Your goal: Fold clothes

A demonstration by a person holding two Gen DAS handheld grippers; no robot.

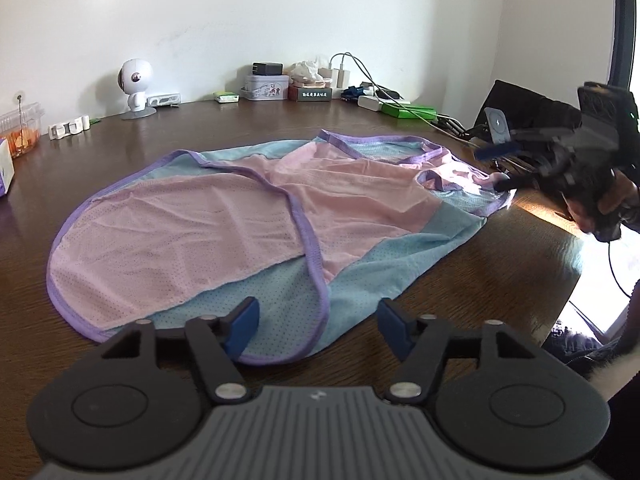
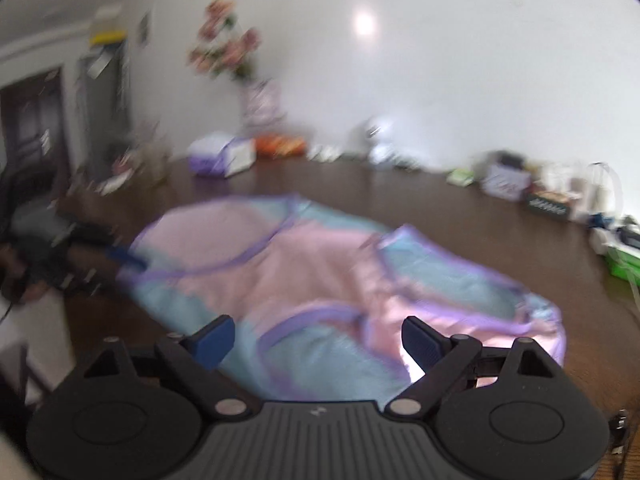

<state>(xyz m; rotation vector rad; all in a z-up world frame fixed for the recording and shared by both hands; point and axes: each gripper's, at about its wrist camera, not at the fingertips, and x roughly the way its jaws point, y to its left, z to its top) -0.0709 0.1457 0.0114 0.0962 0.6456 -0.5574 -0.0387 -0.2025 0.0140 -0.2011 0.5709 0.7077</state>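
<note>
A pink and light-blue mesh garment with purple trim lies spread flat on the dark wooden table. My left gripper is open and empty, its blue pads just over the garment's near hem. In the left wrist view my right gripper hovers at the garment's far right edge, jaws apart. In the blurred right wrist view the garment fills the middle, and my right gripper is open over its near edge. My left gripper shows at the garment's far left side.
Along the back wall stand a small white robot figure, a tin box, chargers and cables and a green box. A plastic food tray sits left. The table's right edge drops off. A flower vase stands far back.
</note>
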